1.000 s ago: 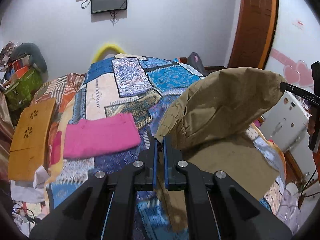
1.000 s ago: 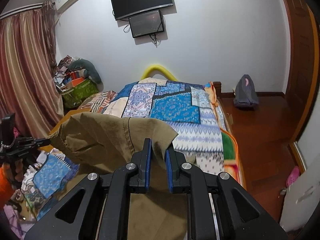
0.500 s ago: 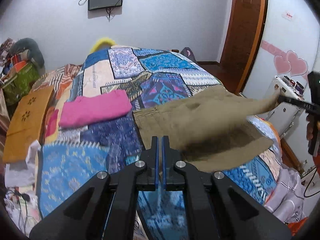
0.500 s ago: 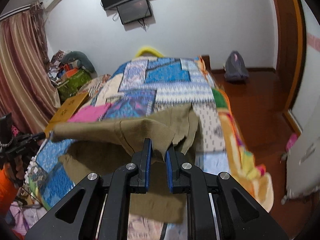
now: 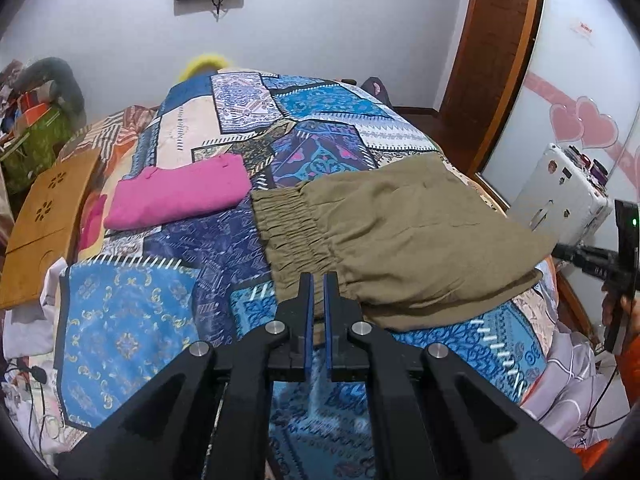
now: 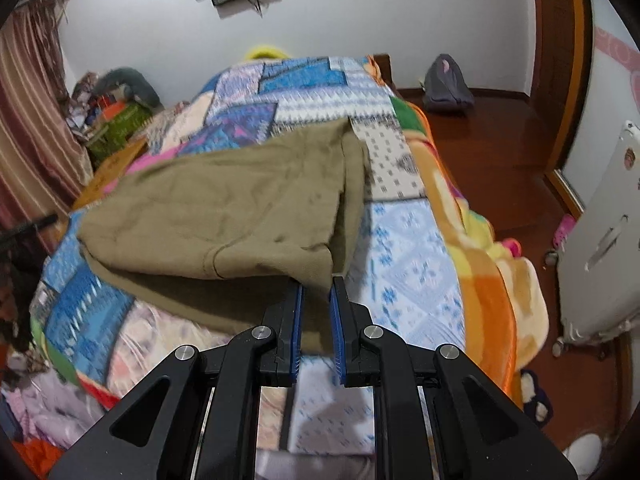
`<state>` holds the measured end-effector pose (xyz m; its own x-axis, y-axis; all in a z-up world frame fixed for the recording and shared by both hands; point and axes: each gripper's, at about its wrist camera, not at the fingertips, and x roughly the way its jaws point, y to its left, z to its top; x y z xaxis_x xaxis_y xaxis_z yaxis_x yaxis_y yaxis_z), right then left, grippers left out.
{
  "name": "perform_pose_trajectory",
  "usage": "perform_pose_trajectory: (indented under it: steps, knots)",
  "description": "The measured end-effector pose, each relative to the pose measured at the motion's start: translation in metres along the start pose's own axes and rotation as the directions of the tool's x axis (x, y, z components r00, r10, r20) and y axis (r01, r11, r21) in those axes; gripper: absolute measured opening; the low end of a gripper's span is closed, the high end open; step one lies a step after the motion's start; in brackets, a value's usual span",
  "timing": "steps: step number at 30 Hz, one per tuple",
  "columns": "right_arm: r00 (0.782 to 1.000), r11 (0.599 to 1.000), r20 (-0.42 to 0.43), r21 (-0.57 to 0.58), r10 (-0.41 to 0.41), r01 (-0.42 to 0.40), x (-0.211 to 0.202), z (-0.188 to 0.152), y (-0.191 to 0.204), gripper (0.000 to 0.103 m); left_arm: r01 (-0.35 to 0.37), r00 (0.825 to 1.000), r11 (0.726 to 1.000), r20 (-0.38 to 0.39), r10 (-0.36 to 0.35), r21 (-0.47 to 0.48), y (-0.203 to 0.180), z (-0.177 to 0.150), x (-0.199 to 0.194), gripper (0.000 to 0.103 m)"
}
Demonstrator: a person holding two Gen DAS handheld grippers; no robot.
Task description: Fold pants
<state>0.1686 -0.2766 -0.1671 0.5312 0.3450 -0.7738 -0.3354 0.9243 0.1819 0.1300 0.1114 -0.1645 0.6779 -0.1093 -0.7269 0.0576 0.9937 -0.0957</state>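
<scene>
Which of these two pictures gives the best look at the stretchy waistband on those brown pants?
The left wrist view: the gathered waistband lies sharp and unobstructed just beyond the left gripper. The right wrist view shows the pants only as smooth, slightly blurred cloth, with no gathering visible.

We've got olive-khaki pants (image 5: 400,240) with a scrunchy elastic waistband, folded over double and lying mostly flat across the near end of the patchwork bed (image 5: 132,328).

Folded pink cloth (image 5: 180,194) on patchwork bedspread (image 5: 320,120)
</scene>
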Motion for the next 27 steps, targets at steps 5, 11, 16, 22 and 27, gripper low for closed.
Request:
perform_pose_trajectory:
  steps: [5,11,16,22,27]
  knots:
    - [0.999,0.999,-0.019,0.013,-0.029,0.030,-0.007,-0.001,-0.010,0.012,-0.004,1.000,1.000,-0.013,0.005,0.027,-0.015,0.014,0.012,0.003]
    - [0.998,1.000,0.059,0.014,-0.009,0.008,-0.017,0.025,-0.001,0.012,0.002,0.997,0.999,-0.072,0.001,0.040,-0.032,0.020,0.040,0.007]
    - [0.998,0.999,0.030,-0.009,0.050,-0.050,0.014,0.029,0.023,0.013,0.004,0.993,0.999,-0.120,0.002,0.052,-0.044,0.009,0.062,0.015]
    - [0.992,0.997,-0.098,0.002,0.082,-0.082,0.066,0.004,0.031,0.014,0.017,0.994,0.999,-0.113,-0.013,0.039,-0.049,-0.004,0.069,0.024]
    - [0.991,0.998,-0.118,0.002,0.069,-0.069,0.056,0.011,0.023,0.016,0.039,0.993,0.999,-0.115,-0.037,0.017,-0.041,0.006,0.060,0.026]
